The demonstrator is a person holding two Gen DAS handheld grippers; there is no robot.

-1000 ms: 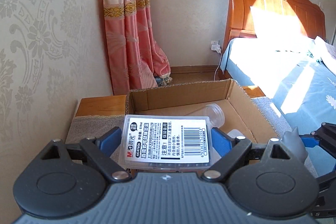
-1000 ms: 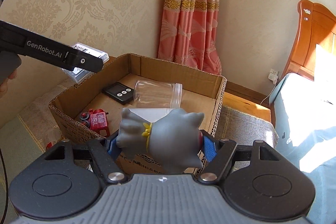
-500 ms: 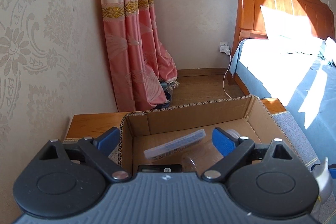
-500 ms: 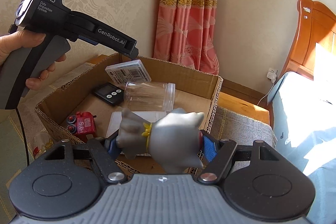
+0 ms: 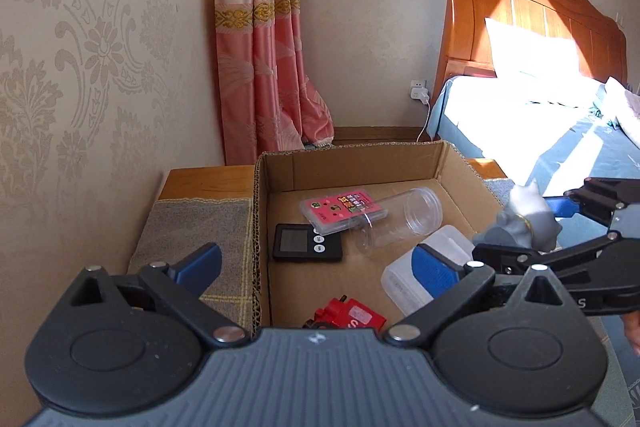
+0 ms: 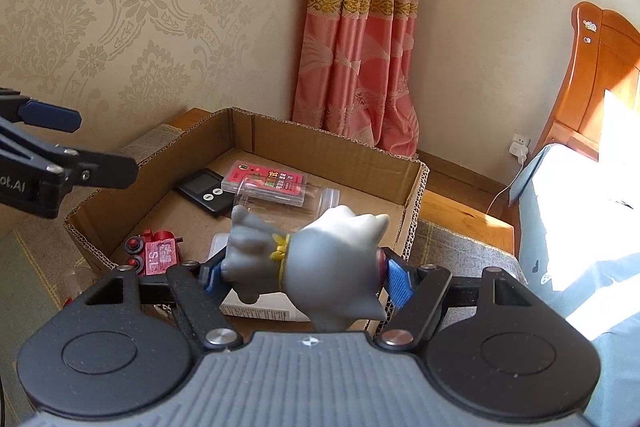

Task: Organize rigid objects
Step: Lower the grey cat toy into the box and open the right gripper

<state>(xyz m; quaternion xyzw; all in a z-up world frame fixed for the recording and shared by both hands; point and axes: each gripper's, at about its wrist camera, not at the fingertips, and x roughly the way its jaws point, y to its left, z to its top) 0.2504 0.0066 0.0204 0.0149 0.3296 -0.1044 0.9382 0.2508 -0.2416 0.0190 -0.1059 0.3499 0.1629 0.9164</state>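
Bedroom, cloth-covered worktop (image 5: 192, 227) — cardboard box (image 5: 360, 163) holds jar (image 5: 396, 223), pink case (image 5: 340, 209), timer (image 5: 306, 241). Left tool (image 5: 316, 259) spread apart, empty; right tool (image 6: 304, 273) clamped on grey toy (image 6: 316, 263) over the box's near edge.

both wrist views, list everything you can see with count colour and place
cardboard box: 1, brown, on the cloth-covered stand by the wall
pink card case: 1, pink under clear plastic, far part of the box, partly under the jar
clear plastic jar: 1, transparent, lying on its side in the box
digital timer: 1, black, flat on the box floor near its left wall
white plastic box: 1, translucent white, near right part of the box
red toy: 1, red, near corner of the box
grey figurine: 1, grey with yellow collar, clamped above the box's near edge
curtain: 1, pink
bed: 1, wooden headboard, blue sheet
left gripper: 1, black with blue pads, open
right gripper: 1, black with blue pads, shut on the figurine
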